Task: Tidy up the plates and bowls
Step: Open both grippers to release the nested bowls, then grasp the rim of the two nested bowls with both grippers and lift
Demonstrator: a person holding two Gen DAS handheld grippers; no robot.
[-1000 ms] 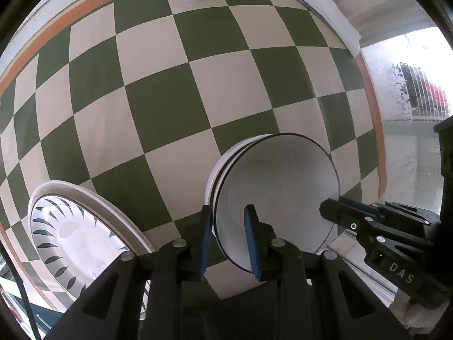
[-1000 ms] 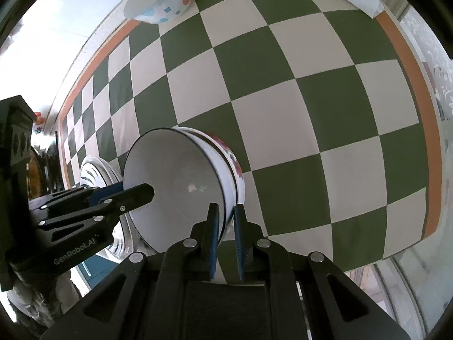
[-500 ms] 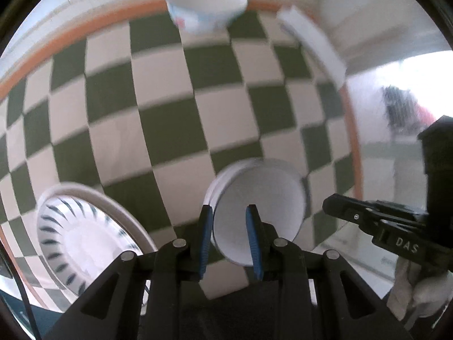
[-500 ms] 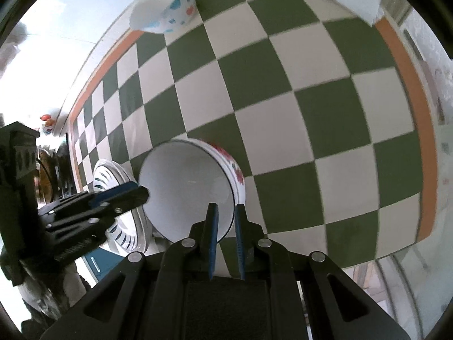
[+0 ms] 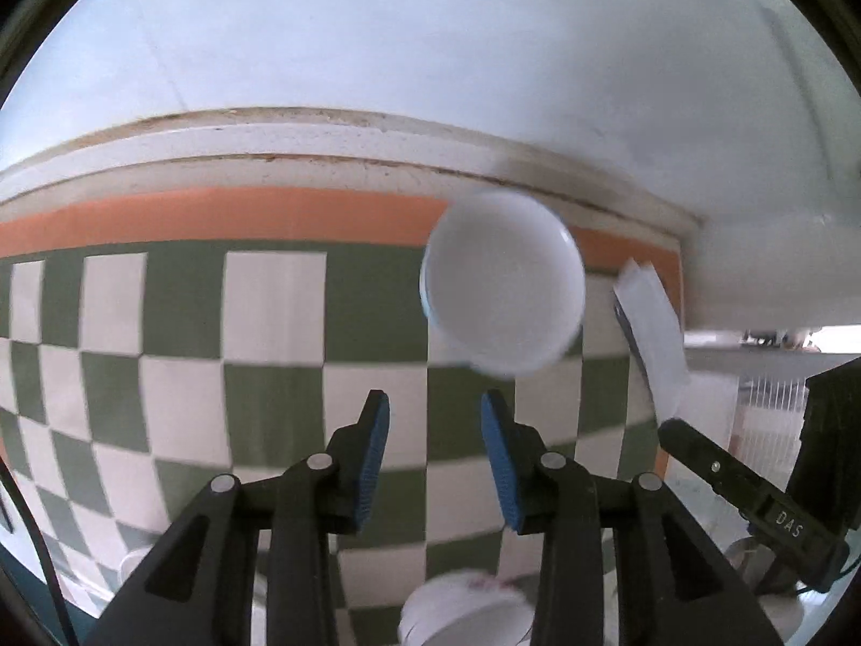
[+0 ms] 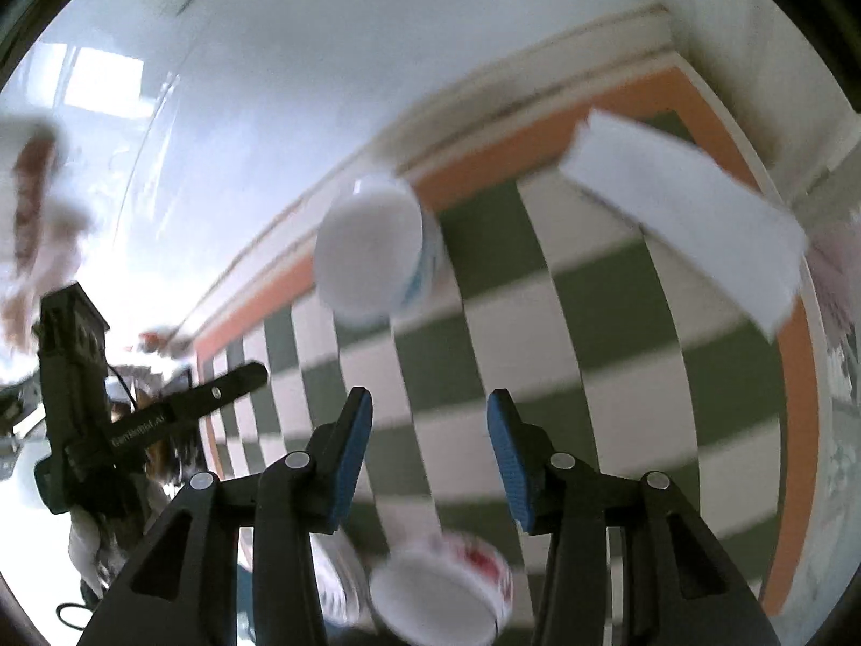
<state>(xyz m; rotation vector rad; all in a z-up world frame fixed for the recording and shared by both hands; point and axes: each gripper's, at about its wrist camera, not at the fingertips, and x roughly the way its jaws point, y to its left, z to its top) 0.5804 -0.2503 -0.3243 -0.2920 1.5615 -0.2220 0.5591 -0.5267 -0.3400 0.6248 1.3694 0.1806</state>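
A white bowl with blue marks stands at the far edge of the checkered table, ahead of my left gripper, which is open and empty. It also shows in the right wrist view, ahead and left of my right gripper, also open and empty. A white bowl with red flowers sits on the table below and between the right fingers; it also shows in the left wrist view. A patterned plate lies just left of it, mostly hidden.
A white folded paper lies at the table's far right corner, seen in the left wrist view too. A white wall runs behind the orange table border. Each gripper sees the other at its side.
Both grippers let go of the red-flowered bowl, opened, and lifted and tilted up toward the far bowl. The red-flowered bowl now sits on the table below them.
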